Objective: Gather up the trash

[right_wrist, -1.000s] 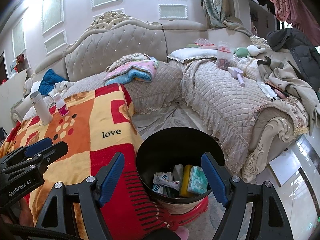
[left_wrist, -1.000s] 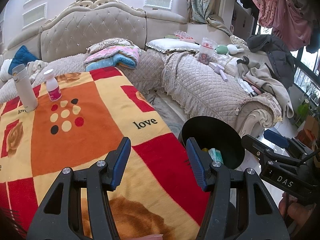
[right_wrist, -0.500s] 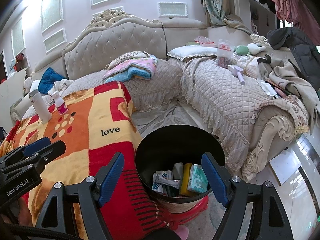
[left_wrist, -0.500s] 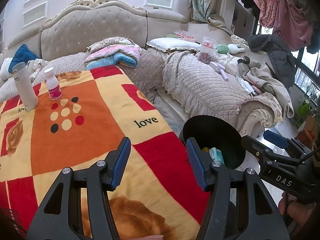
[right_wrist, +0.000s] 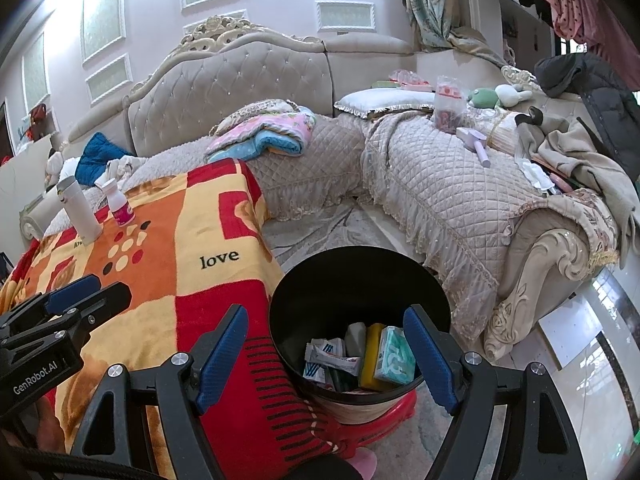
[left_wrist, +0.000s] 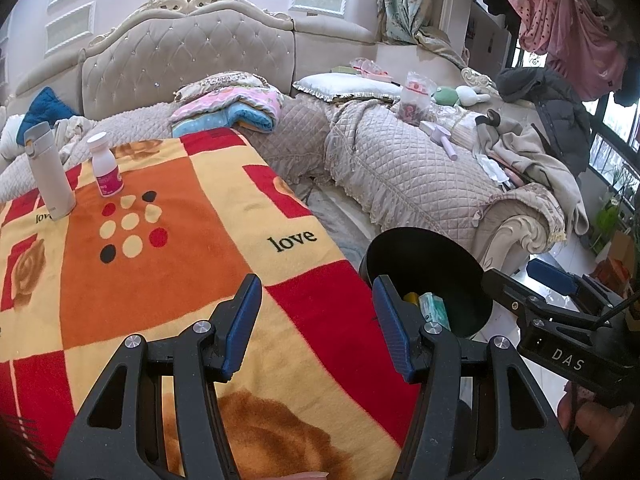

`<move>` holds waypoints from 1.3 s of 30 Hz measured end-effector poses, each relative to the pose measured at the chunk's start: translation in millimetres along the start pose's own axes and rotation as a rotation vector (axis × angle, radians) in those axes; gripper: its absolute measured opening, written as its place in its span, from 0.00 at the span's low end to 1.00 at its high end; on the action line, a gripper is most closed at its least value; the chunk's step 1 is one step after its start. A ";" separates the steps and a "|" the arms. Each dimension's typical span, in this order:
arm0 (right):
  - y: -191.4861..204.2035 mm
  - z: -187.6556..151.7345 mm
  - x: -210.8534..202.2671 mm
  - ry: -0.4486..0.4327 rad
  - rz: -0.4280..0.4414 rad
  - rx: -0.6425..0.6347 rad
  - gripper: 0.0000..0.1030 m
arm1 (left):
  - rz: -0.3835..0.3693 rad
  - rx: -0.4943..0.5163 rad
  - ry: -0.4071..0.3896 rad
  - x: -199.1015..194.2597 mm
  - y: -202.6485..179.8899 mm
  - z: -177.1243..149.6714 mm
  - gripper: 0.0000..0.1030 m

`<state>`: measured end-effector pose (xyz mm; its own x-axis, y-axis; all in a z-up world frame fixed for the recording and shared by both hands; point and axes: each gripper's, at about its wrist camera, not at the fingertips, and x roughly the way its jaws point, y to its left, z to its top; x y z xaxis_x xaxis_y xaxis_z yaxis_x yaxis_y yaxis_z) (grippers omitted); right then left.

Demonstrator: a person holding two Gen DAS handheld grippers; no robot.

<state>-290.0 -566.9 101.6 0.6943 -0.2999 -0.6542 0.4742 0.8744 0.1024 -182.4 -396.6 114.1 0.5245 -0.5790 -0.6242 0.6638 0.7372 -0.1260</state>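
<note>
looking along the left gripper, jaws apart and empty over the blanket, the black bin sits just right of it, only a teal packet showing inside. the right gripper, also apart and empty, hangs over the bin, revealing its trash: wrappers, yellow and teal packets.
</note>
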 end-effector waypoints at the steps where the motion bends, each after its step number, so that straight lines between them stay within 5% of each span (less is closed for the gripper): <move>1: 0.0 0.1 0.1 0.000 0.001 0.000 0.76 | 0.000 -0.001 0.000 -0.1 1.8 -1.3 0.55; 39: -5.0 -2.8 9.3 0.045 -0.004 0.001 0.77 | -0.001 0.003 0.018 3.9 -0.2 -16.3 0.55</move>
<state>-287.4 -573.0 92.9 0.6674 -0.2865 -0.6874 0.4776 0.8729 0.1000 -189.2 -393.3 99.1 0.5141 -0.5733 -0.6380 0.6657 0.7357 -0.1247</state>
